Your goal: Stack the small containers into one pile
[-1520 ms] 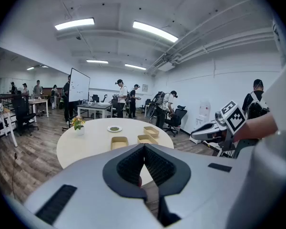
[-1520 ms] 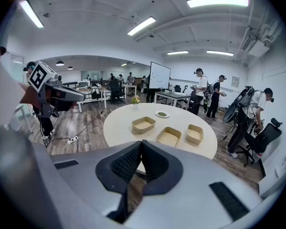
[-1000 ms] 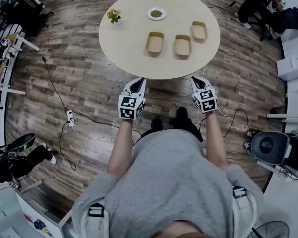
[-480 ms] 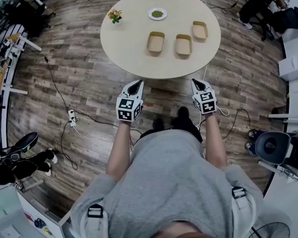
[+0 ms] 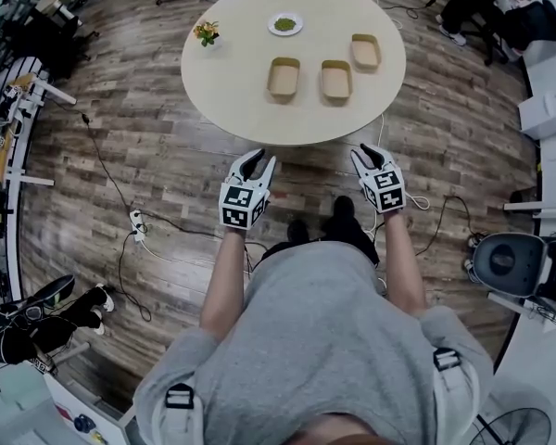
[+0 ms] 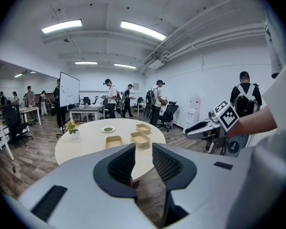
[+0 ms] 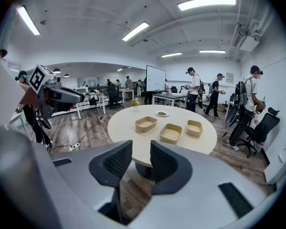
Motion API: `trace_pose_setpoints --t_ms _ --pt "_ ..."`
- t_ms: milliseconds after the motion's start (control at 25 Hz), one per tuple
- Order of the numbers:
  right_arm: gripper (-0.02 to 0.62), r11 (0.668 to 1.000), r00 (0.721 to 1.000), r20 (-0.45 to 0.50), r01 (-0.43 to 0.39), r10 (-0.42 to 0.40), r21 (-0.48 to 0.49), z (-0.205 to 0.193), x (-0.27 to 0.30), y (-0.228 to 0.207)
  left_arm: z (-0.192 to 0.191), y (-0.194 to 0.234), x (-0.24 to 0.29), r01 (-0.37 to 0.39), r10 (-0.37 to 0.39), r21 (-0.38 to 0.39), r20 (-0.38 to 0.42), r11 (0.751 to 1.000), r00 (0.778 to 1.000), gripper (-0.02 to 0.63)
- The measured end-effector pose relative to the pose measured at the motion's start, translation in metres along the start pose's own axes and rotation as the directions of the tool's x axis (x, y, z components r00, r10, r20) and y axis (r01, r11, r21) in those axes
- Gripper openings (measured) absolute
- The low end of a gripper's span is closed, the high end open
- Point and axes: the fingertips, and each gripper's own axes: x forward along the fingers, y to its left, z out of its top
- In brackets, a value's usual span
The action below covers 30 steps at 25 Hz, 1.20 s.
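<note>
Three small tan containers lie apart on the round table (image 5: 232, 100): a left one (image 5: 284, 76), a middle one (image 5: 335, 80) and a right one (image 5: 366, 51). They also show in the left gripper view as containers (image 6: 114, 141) and in the right gripper view as containers (image 7: 145, 123). My left gripper (image 5: 259, 164) hangs over the floor short of the table's near edge, jaws opening with nothing between them. My right gripper (image 5: 368, 157) is level with it to the right, jaws also opening and empty.
A white plate of greens (image 5: 284, 24) and a small flower pot (image 5: 206, 33) stand at the table's far side. Cables and a power strip (image 5: 137, 222) lie on the wooden floor. Desks, chairs and several people stand around the room.
Both grippers' jaws have parted from shut. The view has shifted slightly; the grippers stay short of the table's near edge.
</note>
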Motion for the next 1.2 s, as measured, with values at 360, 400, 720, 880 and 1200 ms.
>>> trace_pose_setpoints --t_ms 360,400,720,880,1200 --pt "0.249 0.999 0.999 -0.019 -0.037 0.037 0.001 -0.006 0.003 -0.002 -0.004 -0.008 0.010 0.008 -0.007 0.032 -0.031 0.999 0.999 0.234" --pt "0.255 0.999 0.999 -0.024 -0.040 0.040 0.003 -0.008 0.004 -0.004 -0.004 -0.008 0.012 0.007 -0.006 0.033 -0.036 0.999 0.999 0.244" --pt "0.264 0.997 0.996 -0.039 -0.079 0.079 0.001 -0.008 0.022 -0.021 0.001 -0.001 0.027 -0.030 0.031 0.012 -0.050 0.999 0.998 0.262" --pt "0.265 0.994 0.994 -0.037 -0.108 0.107 -0.015 -0.001 0.030 -0.036 0.008 -0.003 0.040 -0.055 0.055 0.001 -0.048 0.998 0.997 0.266" --pt "0.264 0.982 0.983 -0.037 -0.180 0.178 -0.050 0.015 0.047 -0.087 0.036 -0.014 0.077 -0.125 0.124 -0.024 -0.040 0.992 0.991 0.268"
